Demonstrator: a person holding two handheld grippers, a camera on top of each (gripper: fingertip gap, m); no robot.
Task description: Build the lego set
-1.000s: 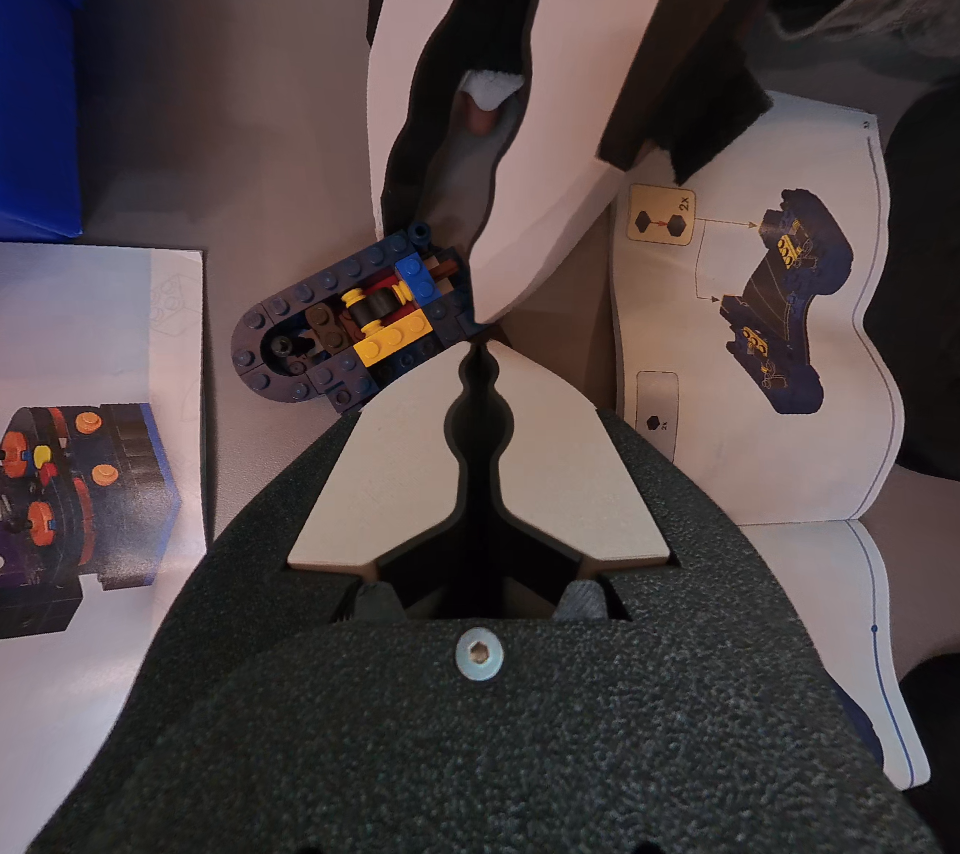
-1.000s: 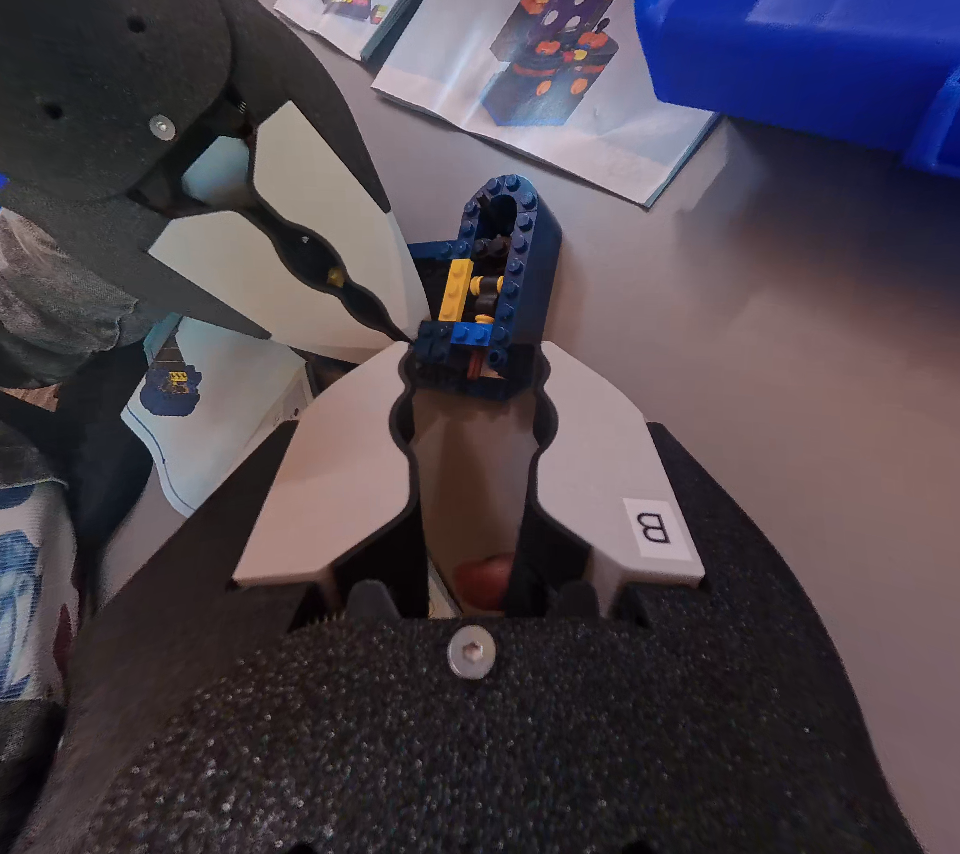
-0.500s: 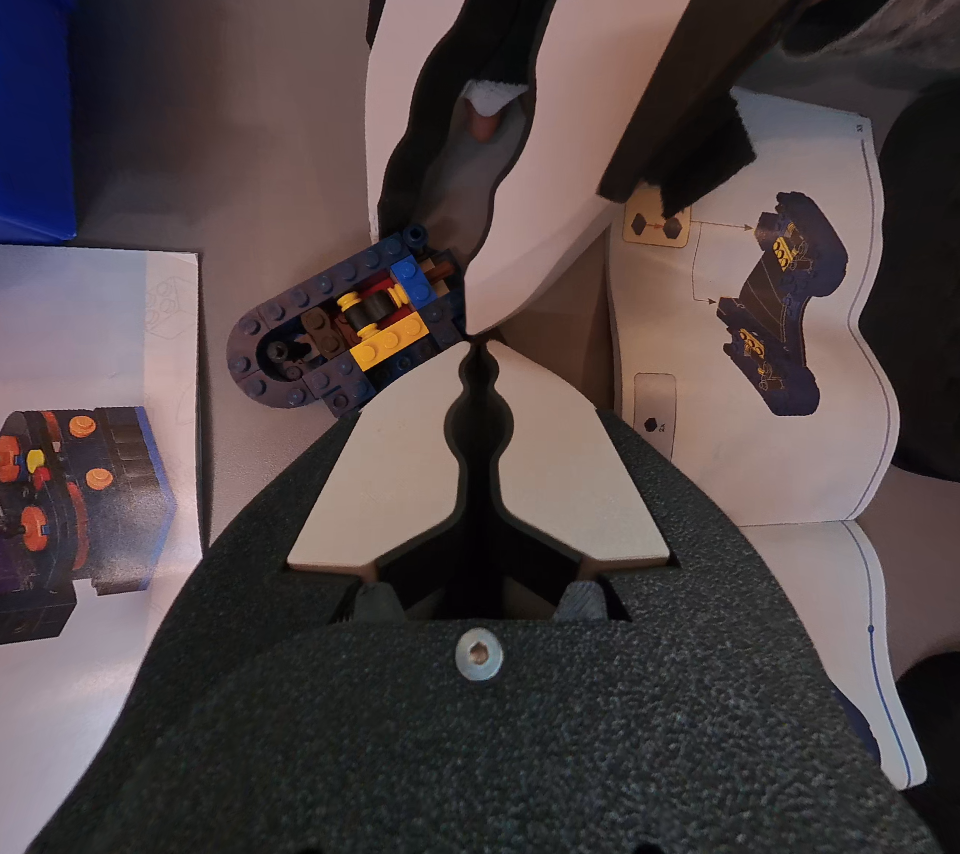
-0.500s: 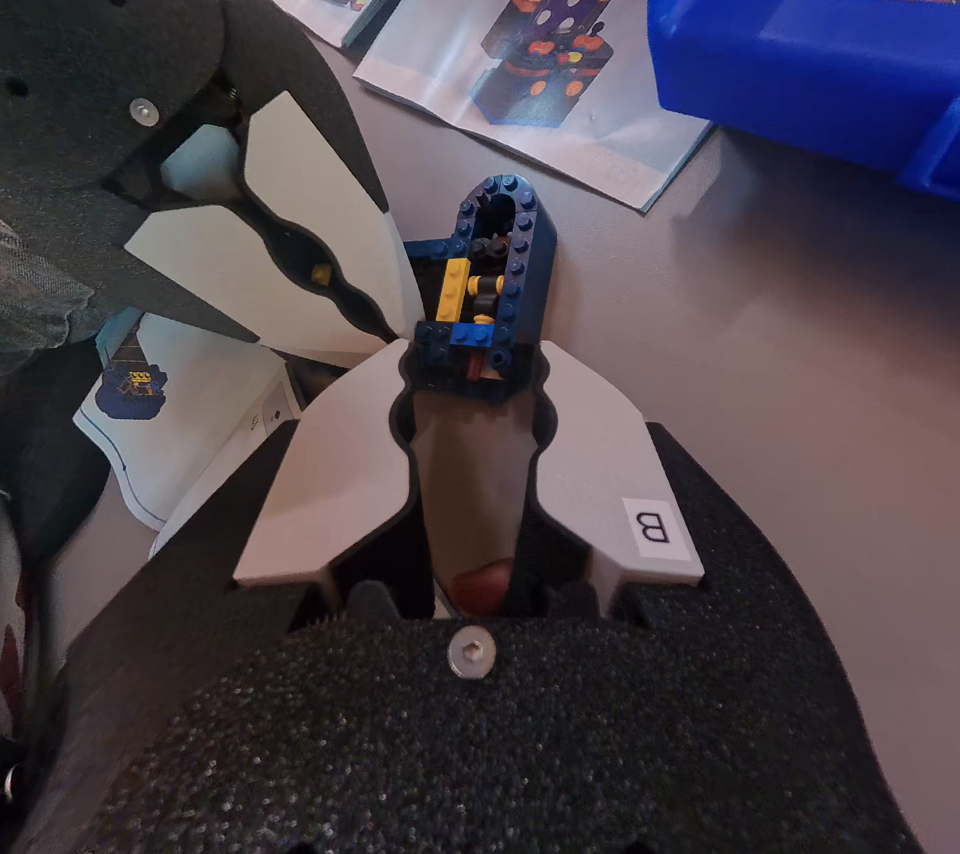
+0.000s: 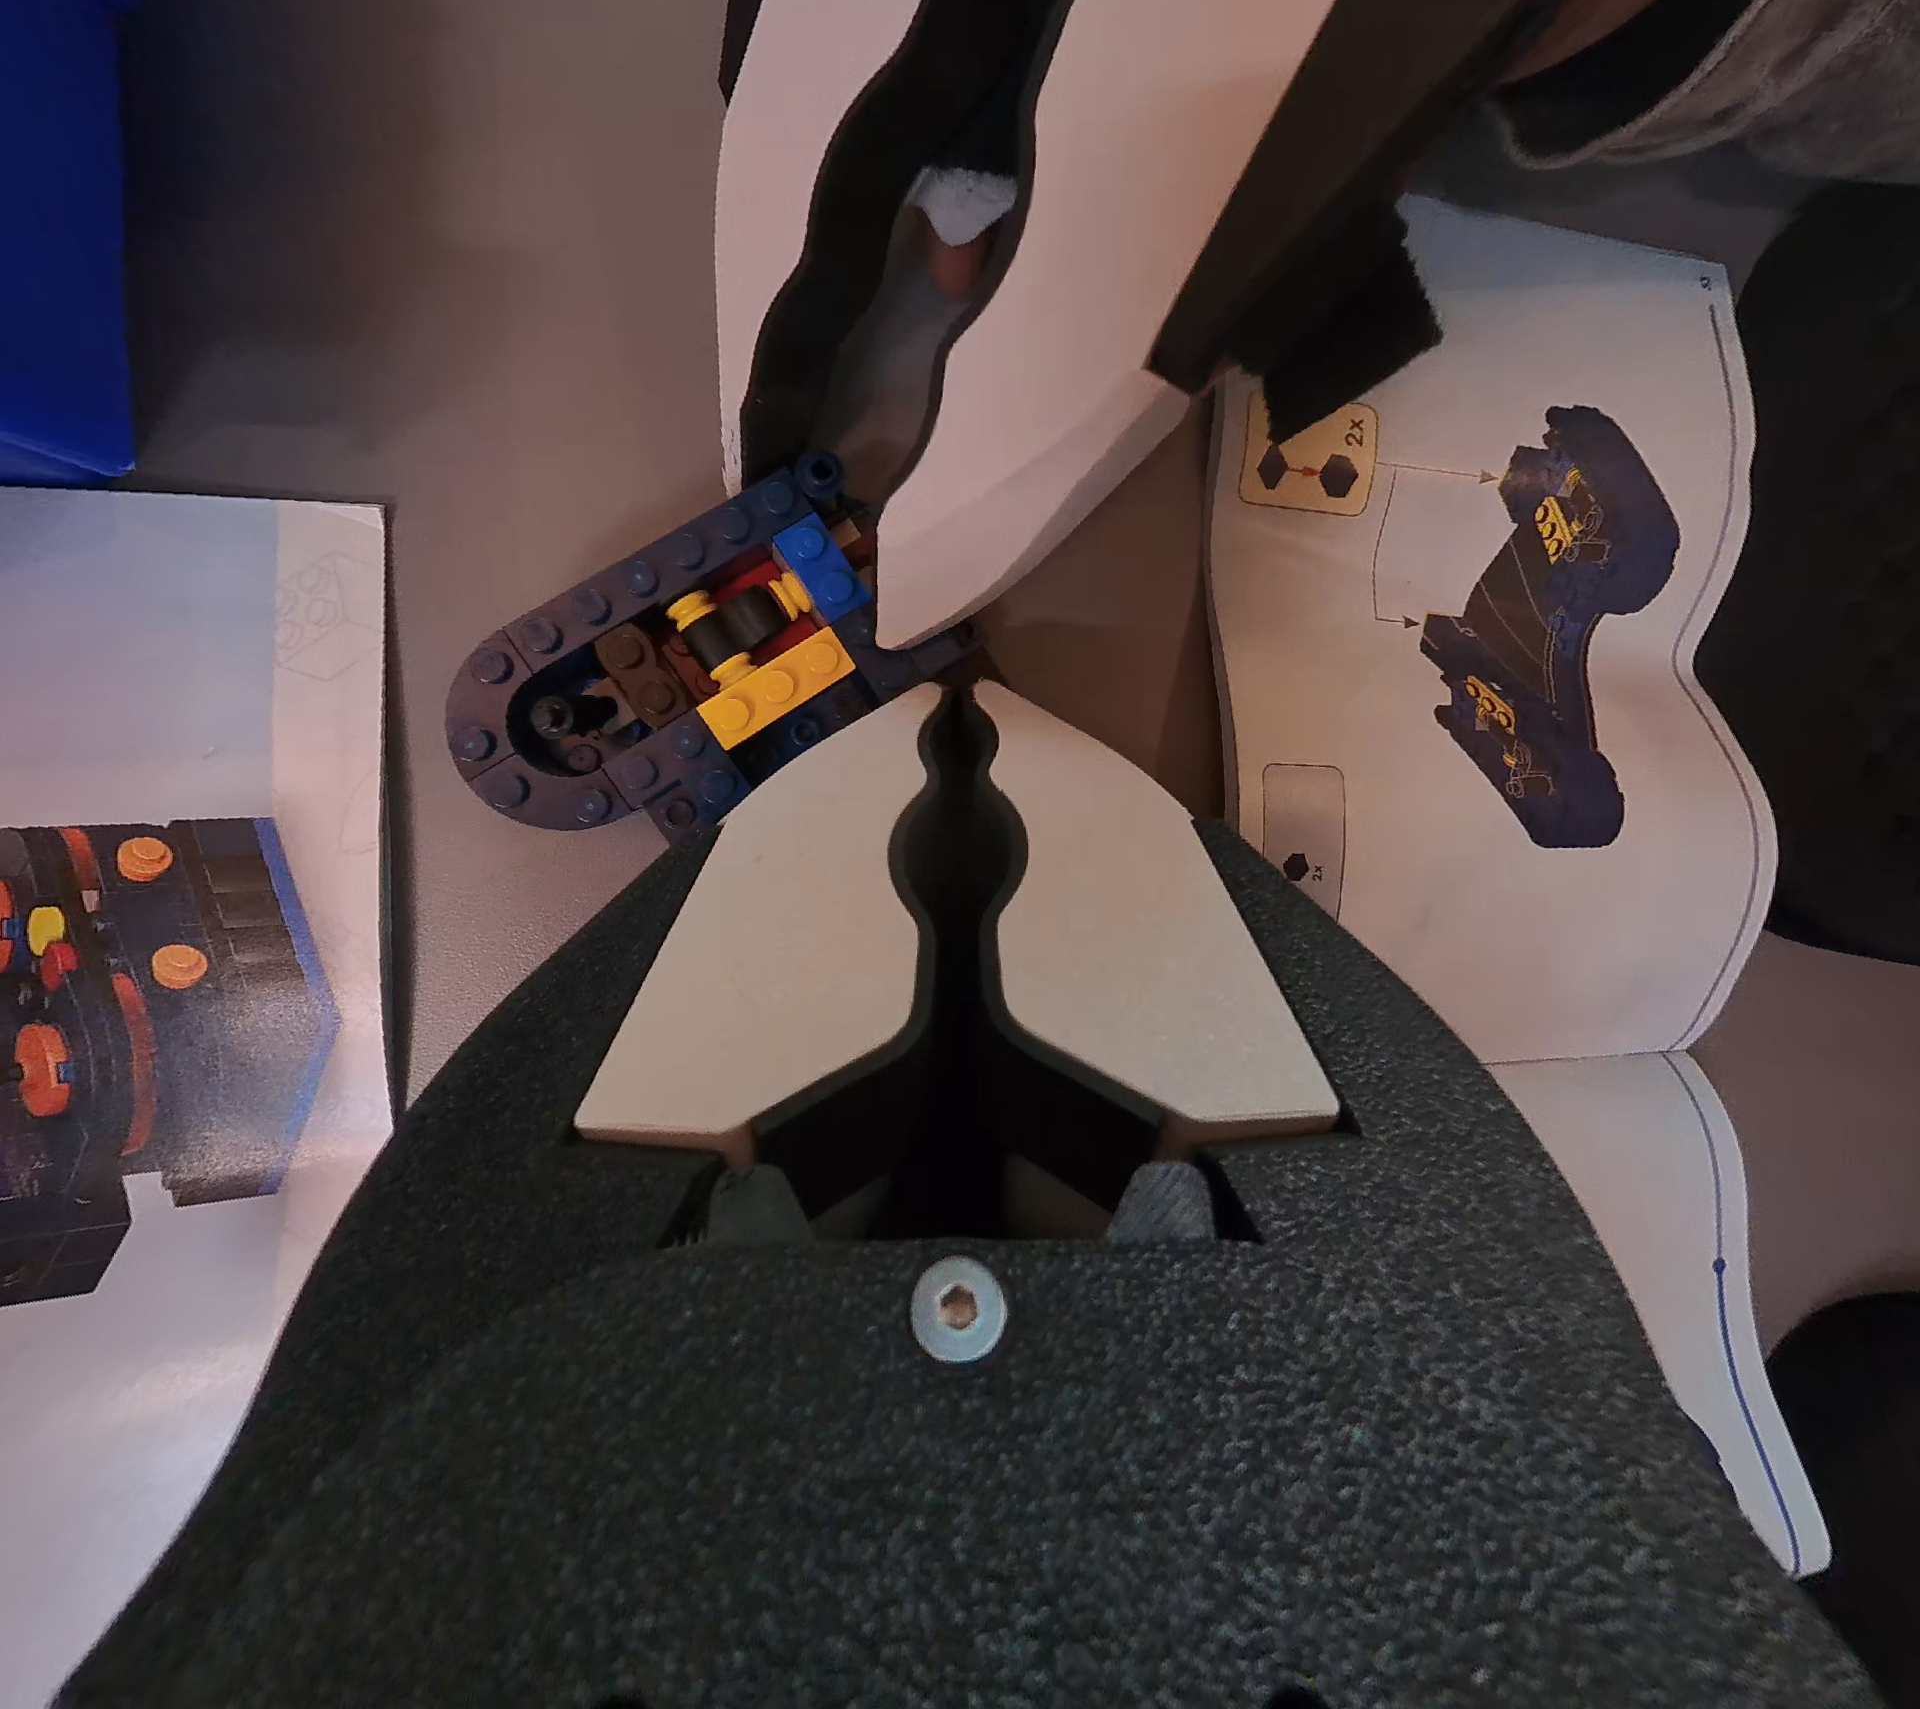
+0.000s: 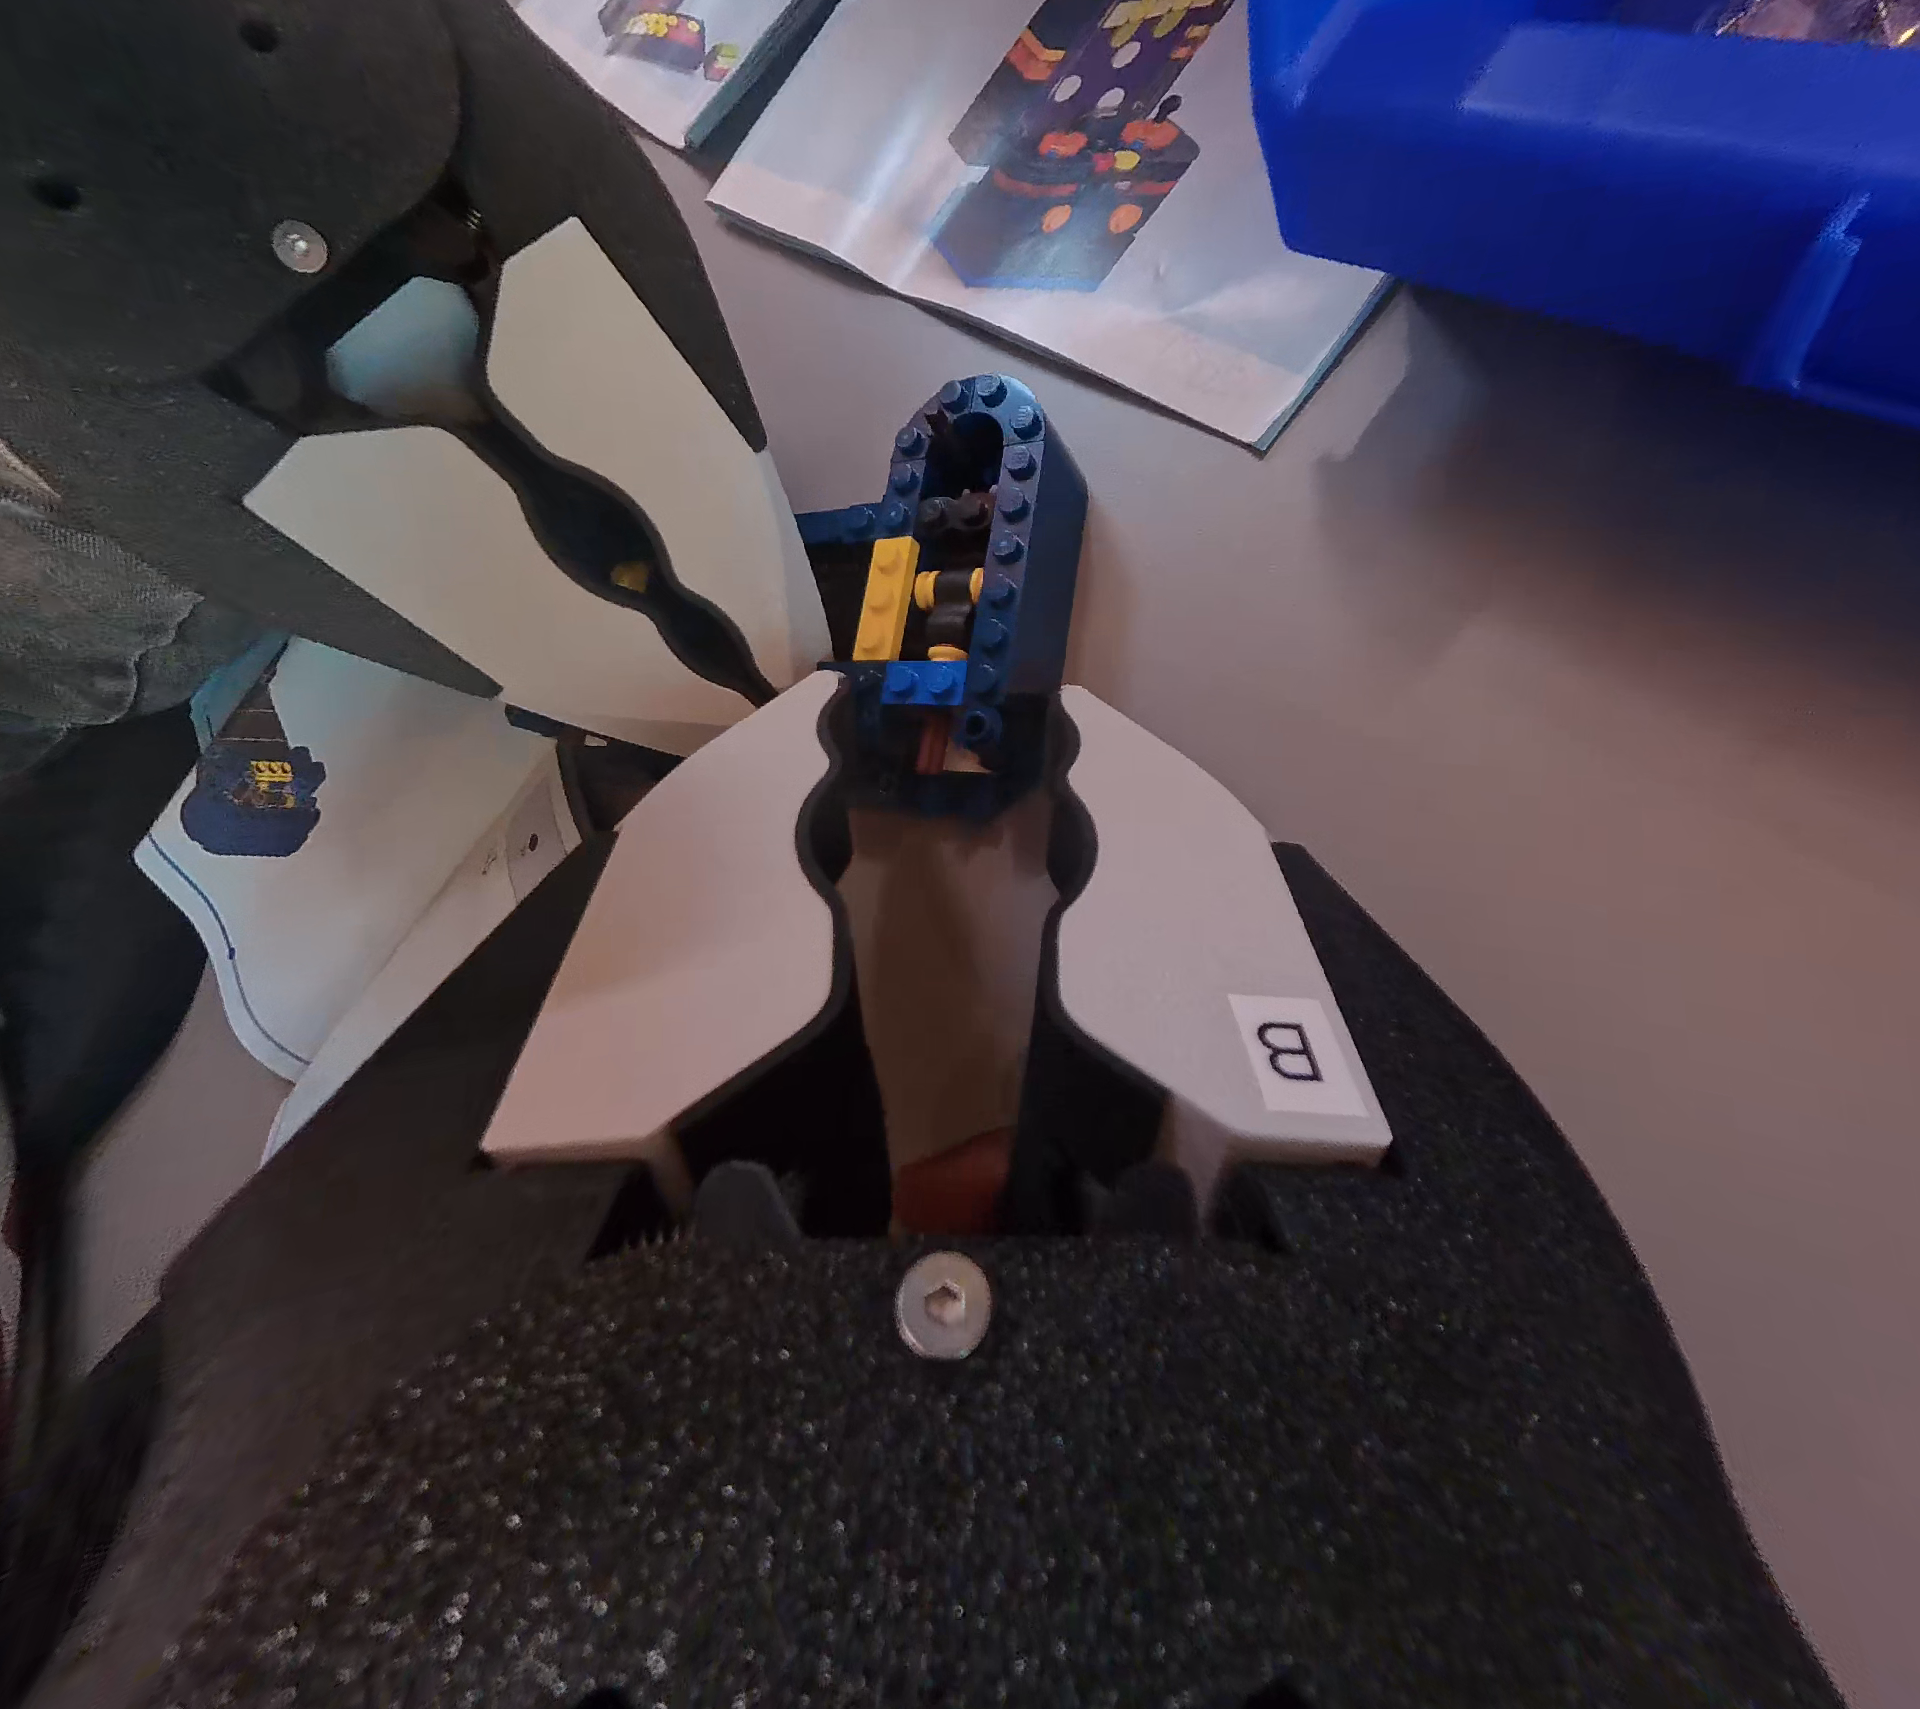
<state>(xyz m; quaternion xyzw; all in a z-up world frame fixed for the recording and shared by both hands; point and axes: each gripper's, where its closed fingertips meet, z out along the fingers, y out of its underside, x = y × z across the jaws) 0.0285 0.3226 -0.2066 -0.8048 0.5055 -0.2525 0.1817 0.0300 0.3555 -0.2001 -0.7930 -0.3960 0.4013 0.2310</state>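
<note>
A small dark-blue brick model [image 6: 971, 579], likely light, rigid, and prone to popping apart, rests on the grey bench [image 6: 1455, 724]. The right tool [image 6: 940, 755] pinches its squared end, angled down. The left tool [image 5: 958, 695], fingers pressed together, sits just beside it, holding nothing visible.

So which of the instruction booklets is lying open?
The booklet beside the right hand-held gripper, showing a dark blue build step. The two by the blue bin lie closed, covers up.
</note>
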